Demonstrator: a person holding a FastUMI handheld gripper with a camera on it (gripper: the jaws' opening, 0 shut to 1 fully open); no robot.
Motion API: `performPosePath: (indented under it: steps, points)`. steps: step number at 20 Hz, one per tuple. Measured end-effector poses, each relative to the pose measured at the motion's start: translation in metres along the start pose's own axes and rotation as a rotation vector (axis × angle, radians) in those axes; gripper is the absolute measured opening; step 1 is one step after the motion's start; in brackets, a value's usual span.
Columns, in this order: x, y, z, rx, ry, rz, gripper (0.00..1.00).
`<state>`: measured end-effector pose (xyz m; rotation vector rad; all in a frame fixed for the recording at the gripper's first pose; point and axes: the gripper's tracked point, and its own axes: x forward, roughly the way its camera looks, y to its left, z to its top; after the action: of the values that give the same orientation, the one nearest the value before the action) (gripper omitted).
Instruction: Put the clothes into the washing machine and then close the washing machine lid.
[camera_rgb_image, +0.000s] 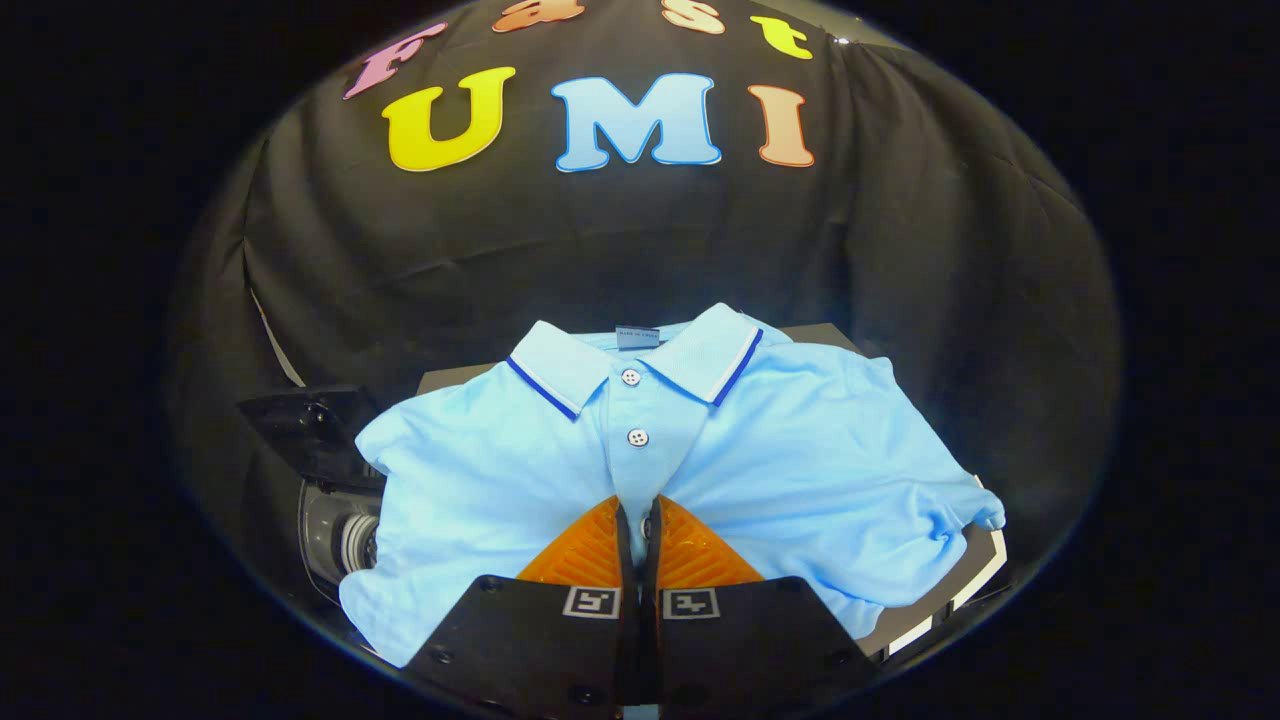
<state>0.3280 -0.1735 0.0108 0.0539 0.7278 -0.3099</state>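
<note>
Far to the left, low down beside the shirt, sits a dark grey washing machine with its black lid standing open and tilted back. Inside the round opening I can see a grey drum wall and a pale round part. I cannot see any clothes in it; the shirt's edge hides some of the opening.

Next comes the light blue short-sleeved polo shirt. It lies flat and face up on a black platform with white edge strips. The shirt's long way runs from the fingers straight ahead to the booth's wall. Its collar, which has a dark blue and white stripe on the edge, points away toward the wall. Two small white buttons sit one behind the other down the middle, below the collar. One sleeve spreads out to the left and hangs over the washing machine. The other sleeve spreads to the right and bunches up in wrinkles near the platform's corner.

In the middle, close to us, is the gripper. Its two fingers are pressed nearly together, with just a thin gap. A narrow fold of the shirt's middle strip sits in that gap, so the fingers seem to be pinching the shirt just below the lower button
</note>
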Motion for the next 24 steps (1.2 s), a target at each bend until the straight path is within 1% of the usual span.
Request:
performPosePath:
  steps: [2,6,9,14,18,24]
  points:
    - [-0.002,0.000,0.003,-0.002,-0.025,-0.003,0.02]
    - [-0.008,-0.001,0.008,-0.050,-0.095,-0.021,0.02]
    - [-0.017,0.000,0.021,-0.031,-0.153,-0.043,0.02]
    - [-0.038,0.003,0.035,-0.038,-0.186,-0.117,0.01]
    - [-0.062,0.021,0.049,-0.016,-0.245,-0.144,0.01]
    - [-0.093,0.070,0.060,-0.057,-0.302,-0.153,0.01]
